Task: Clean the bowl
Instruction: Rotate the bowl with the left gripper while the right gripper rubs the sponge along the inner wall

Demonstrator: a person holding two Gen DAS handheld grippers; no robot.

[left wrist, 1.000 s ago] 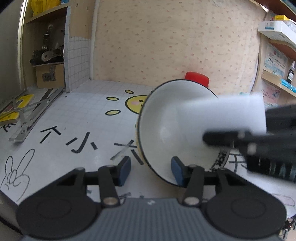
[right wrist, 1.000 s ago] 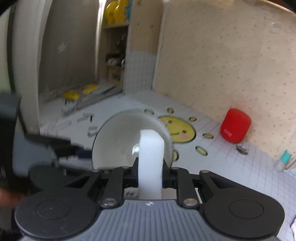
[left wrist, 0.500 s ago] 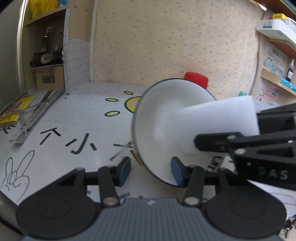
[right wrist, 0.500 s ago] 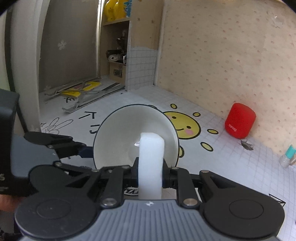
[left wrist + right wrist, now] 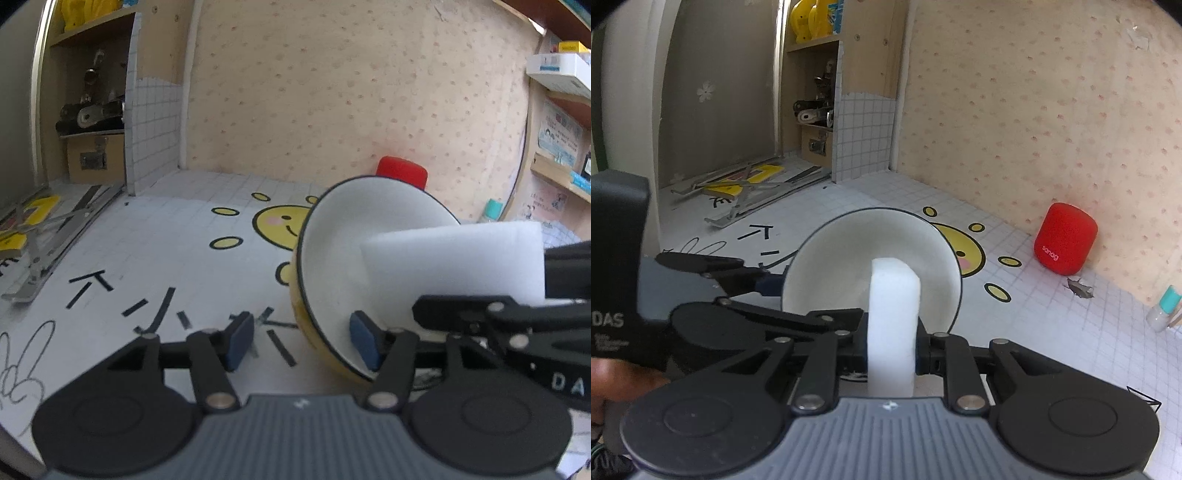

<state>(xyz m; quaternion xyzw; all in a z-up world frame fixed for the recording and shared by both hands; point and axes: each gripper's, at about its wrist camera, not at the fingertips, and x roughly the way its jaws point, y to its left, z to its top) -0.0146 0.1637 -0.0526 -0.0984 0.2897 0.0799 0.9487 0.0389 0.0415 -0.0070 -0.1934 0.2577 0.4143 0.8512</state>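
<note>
A bowl (image 5: 343, 258), white inside and yellow outside with a dark rim, is tipped on its side on the table. My left gripper (image 5: 301, 341) is open, its jaws either side of the bowl's lower rim; its right fingertip (image 5: 364, 345) sits inside the bowl. My right gripper (image 5: 892, 350) is shut on a white sponge block (image 5: 894, 317). The sponge (image 5: 454, 269) reaches into the bowl (image 5: 849, 258) from the right. Whether it touches the inner wall I cannot tell.
A red speaker (image 5: 1065, 243) stands by the back wall behind the bowl. A small teal-capped bottle (image 5: 1163, 308) is at the far right. Metal brackets and yellow parts (image 5: 33, 236) lie at the left by a shelf unit. The white table cover (image 5: 147, 258) has a smiley sun print.
The bowl and sponge have shifted to the right in the left wrist view. The right gripper with the sponge has stayed pointed into the bowl.
</note>
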